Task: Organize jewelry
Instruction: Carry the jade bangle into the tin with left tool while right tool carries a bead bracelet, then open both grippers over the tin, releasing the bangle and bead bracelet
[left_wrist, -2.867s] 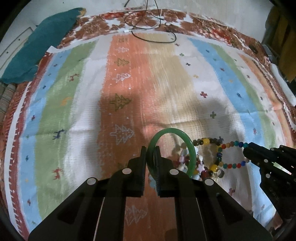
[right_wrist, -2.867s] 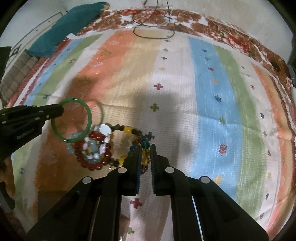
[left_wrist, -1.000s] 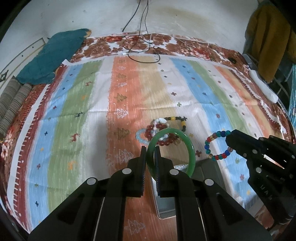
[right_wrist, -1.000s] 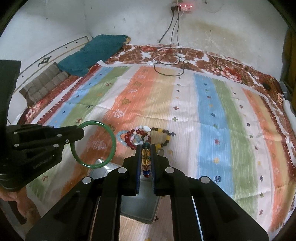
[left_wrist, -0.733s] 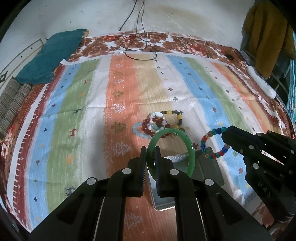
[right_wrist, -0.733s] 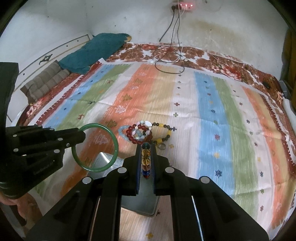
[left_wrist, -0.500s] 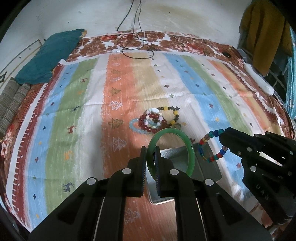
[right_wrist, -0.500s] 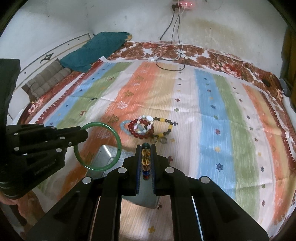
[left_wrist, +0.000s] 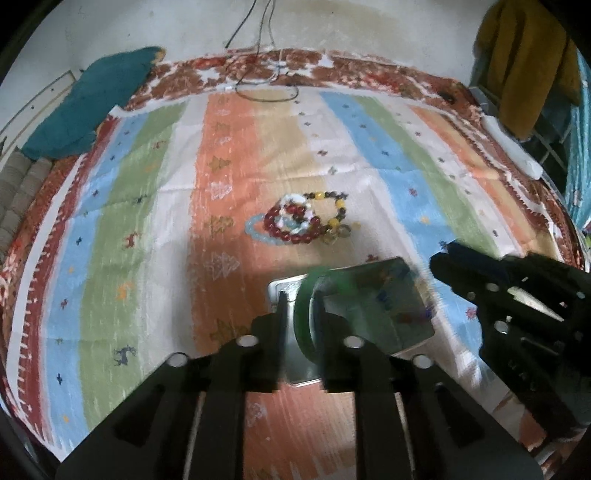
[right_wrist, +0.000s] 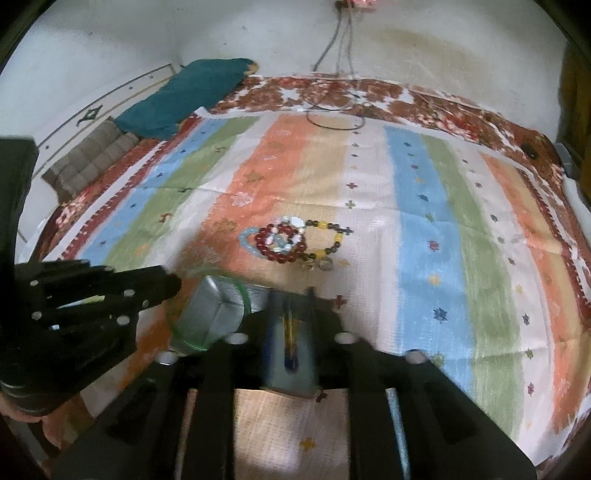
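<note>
Striped cloth (left_wrist: 147, 206) with tree and cross motifs covers the floor, white wall behind, teal cushion (left_wrist: 92, 107) at far left, cables (right_wrist: 340, 110) trailing down onto the cloth. Heap of beaded bracelets (left_wrist: 299, 221) lies mid-cloth, just beyond a metal tin (left_wrist: 354, 314). Left gripper (left_wrist: 300, 306) jaws parted, green bangle (left_wrist: 303, 317) blurred between them over the tin, contact unclear. Right gripper (right_wrist: 290, 306) jaws parted too, multicolour bead bracelet (right_wrist: 291, 343) smeared in the gap above the tin
</note>
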